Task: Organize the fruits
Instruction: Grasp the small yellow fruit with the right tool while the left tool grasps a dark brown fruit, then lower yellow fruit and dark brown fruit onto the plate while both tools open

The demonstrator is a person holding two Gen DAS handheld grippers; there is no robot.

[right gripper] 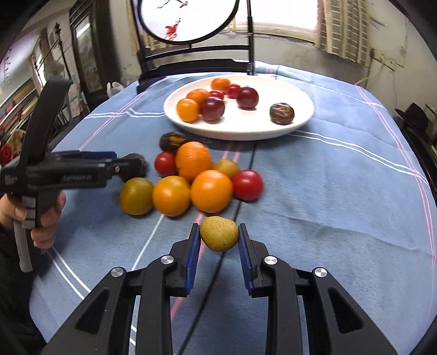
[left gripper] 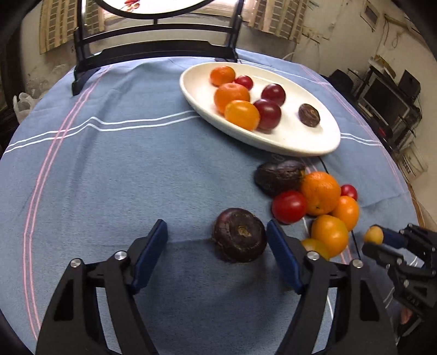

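Observation:
A dark purple round fruit (left gripper: 240, 240) lies on the blue cloth between the fingers of my left gripper (left gripper: 217, 229). It sits close to the right finger, with a wide gap to the left pad, so the gripper is open. My right gripper (right gripper: 218, 230) is shut on a small yellow speckled fruit (right gripper: 218, 239) just above the cloth. Ahead lies a pile of loose fruit: an orange (right gripper: 194, 159), red tomatoes (right gripper: 247, 184) and yellow-orange ones (right gripper: 211, 191). The white oval plate (right gripper: 245, 132) beyond holds oranges, dark red plums and one dark brown fruit (right gripper: 282, 113).
A black stand with a round painted panel (right gripper: 188, 21) rises at the table's far edge. A thin black cable (right gripper: 213, 270) runs across the cloth under the right gripper. A hand (right gripper: 46, 218) holds the left gripper's handle. Shelves (left gripper: 387, 103) stand off to the right.

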